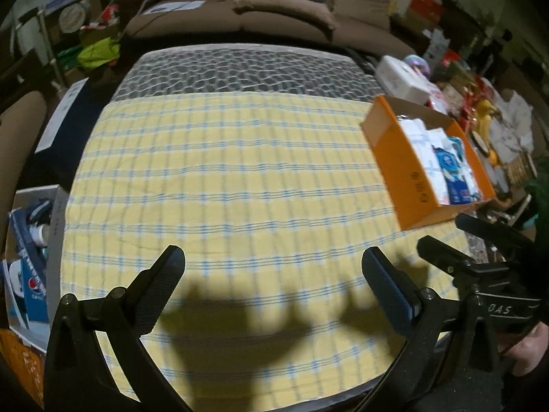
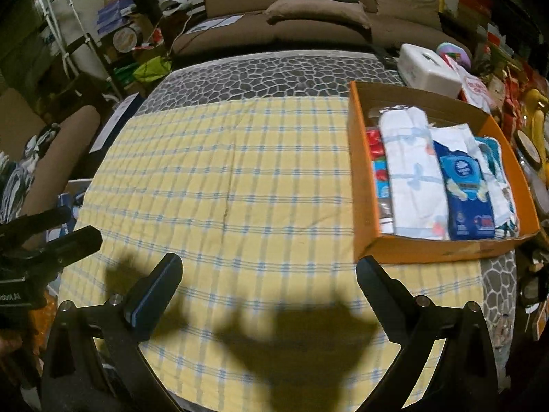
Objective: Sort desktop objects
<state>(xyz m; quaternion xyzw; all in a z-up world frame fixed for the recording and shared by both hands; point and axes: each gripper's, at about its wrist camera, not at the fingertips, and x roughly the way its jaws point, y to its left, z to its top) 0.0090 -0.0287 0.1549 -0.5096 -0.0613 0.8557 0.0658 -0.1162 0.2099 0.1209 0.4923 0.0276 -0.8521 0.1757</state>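
Observation:
An orange cardboard box point(image 2: 360, 185) stands on the right of the yellow checked cloth point(image 2: 240, 178), packed with tissue packs: white ones point(image 2: 411, 171), a blue one point(image 2: 463, 189) and a red one point(image 2: 375, 147). The left wrist view shows the same orange box point(image 1: 394, 158) at its right. My left gripper point(image 1: 272, 261) hovers open over bare cloth point(image 1: 223, 171), holding nothing. My right gripper point(image 2: 269, 267) is open too, just in front of the box's near left corner. Each gripper shows at the other view's edge: the right gripper point(image 1: 459, 240), the left gripper point(image 2: 68, 230).
A white tissue box point(image 2: 429, 68) and mixed clutter lie right of the table. A brown sofa point(image 2: 291, 27) stands behind it. On the floor to the left is a box with a Pepsi pack point(image 1: 31, 267). A hand point(image 1: 528, 350) holds the right gripper.

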